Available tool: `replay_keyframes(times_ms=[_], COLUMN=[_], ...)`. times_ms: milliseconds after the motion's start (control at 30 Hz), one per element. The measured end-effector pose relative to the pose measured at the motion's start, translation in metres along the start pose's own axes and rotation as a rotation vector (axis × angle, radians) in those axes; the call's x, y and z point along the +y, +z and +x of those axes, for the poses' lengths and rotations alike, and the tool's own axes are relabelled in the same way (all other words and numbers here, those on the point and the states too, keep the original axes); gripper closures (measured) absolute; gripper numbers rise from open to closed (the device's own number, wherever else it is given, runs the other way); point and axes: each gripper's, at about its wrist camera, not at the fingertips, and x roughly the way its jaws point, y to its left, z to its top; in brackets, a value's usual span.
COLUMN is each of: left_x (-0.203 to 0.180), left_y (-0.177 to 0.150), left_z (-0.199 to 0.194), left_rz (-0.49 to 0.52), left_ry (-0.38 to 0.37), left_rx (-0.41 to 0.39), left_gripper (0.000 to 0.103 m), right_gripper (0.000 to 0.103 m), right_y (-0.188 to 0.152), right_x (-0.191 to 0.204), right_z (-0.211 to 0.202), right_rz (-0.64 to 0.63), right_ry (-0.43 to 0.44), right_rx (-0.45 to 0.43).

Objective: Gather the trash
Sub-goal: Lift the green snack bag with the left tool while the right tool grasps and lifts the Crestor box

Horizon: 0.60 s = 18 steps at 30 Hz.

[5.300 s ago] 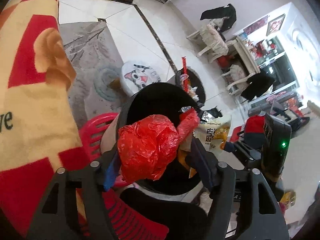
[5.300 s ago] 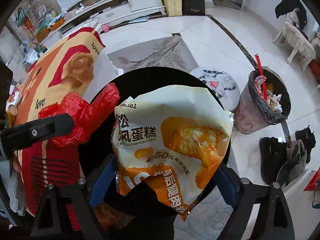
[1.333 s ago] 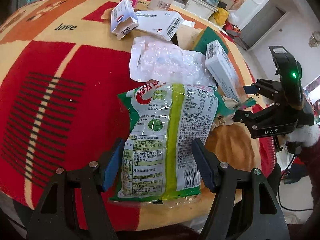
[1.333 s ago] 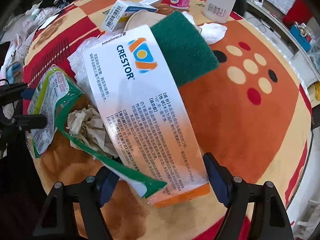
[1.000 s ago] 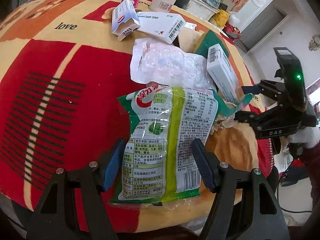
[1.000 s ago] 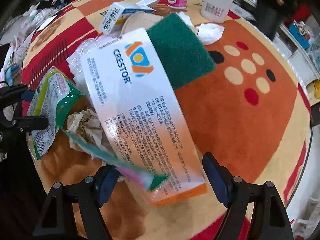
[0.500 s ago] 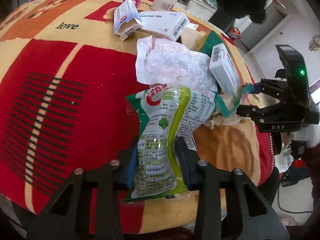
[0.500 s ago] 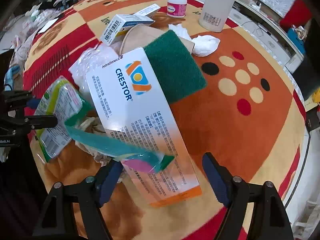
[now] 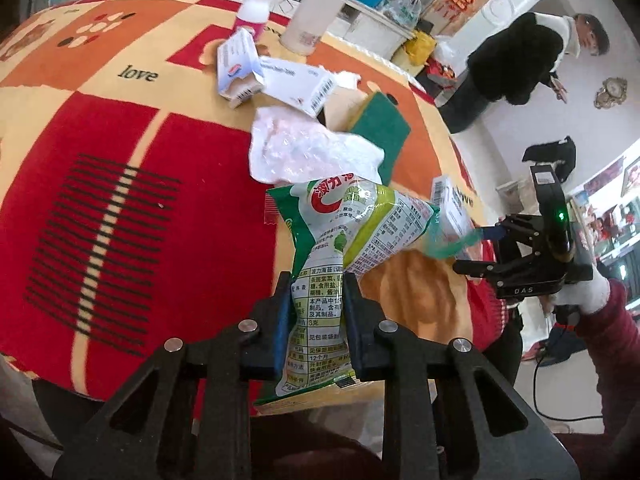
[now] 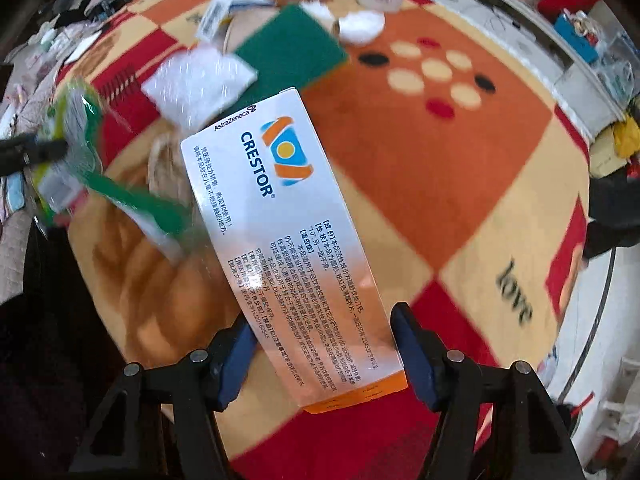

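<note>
The left gripper [image 9: 314,312] has its jaws closing on the lower half of a green-and-white snack packet [image 9: 340,248], the pads already creasing the film so the top flops over toward the table; gripping it low like that looks meant to lift the whole limp bag clear of the patterned cloth [image 9: 120,184]. The right gripper [image 10: 324,354] has a long white and orange medicine box [image 10: 288,240] between its blue pads, held across its narrow width near the orange end, so the box juts forward above the table at a slant. A torn green strip [image 10: 132,200] trails beside the box; whether it hangs from the packet or the box I cannot tell. Left on the cloth are a crumpled clear plastic bag [image 9: 304,148], a green scouring pad [image 9: 380,128], two small cartons [image 9: 276,76], a wad of tissue [image 10: 362,26], a pink-labelled bottle [image 9: 256,8] and a tall white canister [image 9: 316,20]. No bin shows in either view, so where the trash goes is not visible here. Someone in a black coat [image 9: 516,64] stands across the room.
</note>
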Motion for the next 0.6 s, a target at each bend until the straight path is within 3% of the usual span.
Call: replay_keyframes(times_ms=[200, 300, 400, 467, 600], left_x=[-0.015, -0.022, -0.025, -0.03, -0.047], left_y=[-0.013, -0.018, -0.022, -0.022, -0.013], left_z=[0.031, 0.046, 0.05, 0.047, 0.029], left_rz=[0.017, 0.043, 0.048, 0.057, 0.084], left_ry=[0.023, 0.057, 0.06, 0.033, -0.029], left_rx=[0.073, 0.092, 0.103, 0.103, 0.081], left_gripper=[0.08, 0.072, 0.073, 0.08, 0.083], right_gripper=[0.036, 0.036, 0.042, 0.044, 0.044], right_y=[-0.001, -0.002, -0.008, -0.012, -0.029], right_x=[0.006, 0.005, 0.001, 0.001, -0.01], right_z=[0.016, 0.019, 0.015, 0.008, -0.007], right_rz=[0.053, 0.068, 0.076, 0.067, 0.068], right_ry=[0.019, 0.027, 0.034, 0.021, -0.01], right_rx=[-0.028, -0.055, -0.078, -0.102, -0.134])
